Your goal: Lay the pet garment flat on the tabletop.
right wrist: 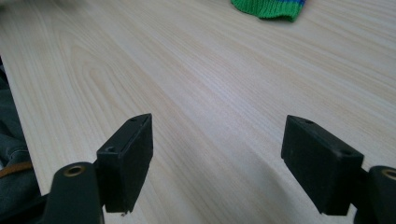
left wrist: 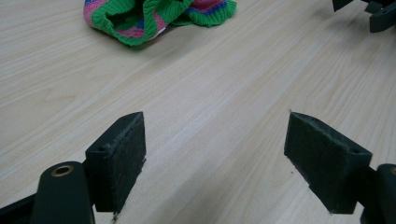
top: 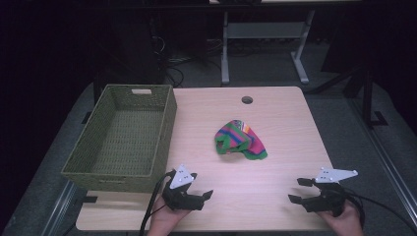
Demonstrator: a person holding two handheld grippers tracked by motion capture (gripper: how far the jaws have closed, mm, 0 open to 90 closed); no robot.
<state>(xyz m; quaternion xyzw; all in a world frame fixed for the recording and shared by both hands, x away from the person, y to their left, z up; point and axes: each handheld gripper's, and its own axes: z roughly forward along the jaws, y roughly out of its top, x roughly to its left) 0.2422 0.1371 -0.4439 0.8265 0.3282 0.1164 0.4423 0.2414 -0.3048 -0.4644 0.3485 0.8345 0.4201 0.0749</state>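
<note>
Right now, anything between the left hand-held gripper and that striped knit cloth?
Nothing visible. Bare table lies between the left hand-held gripper and the knit cloth. The green basket sits off to the side, clear of that path.

Lab or office — bare desk (top: 275,123), floor cables (top: 172,64)

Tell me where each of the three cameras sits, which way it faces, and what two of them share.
High view: above the person's side, looking forward and down on the pale wooden table, green woven basket and striped knitted cloth; hands hold the left gripper and right gripper.
Left gripper view: rides the left gripper, looking low across the table toward the cloth; its open jaws show.
Right gripper view: rides the right gripper, facing the cloth's green edge; open jaws show.
All share cloth and table.
</note>
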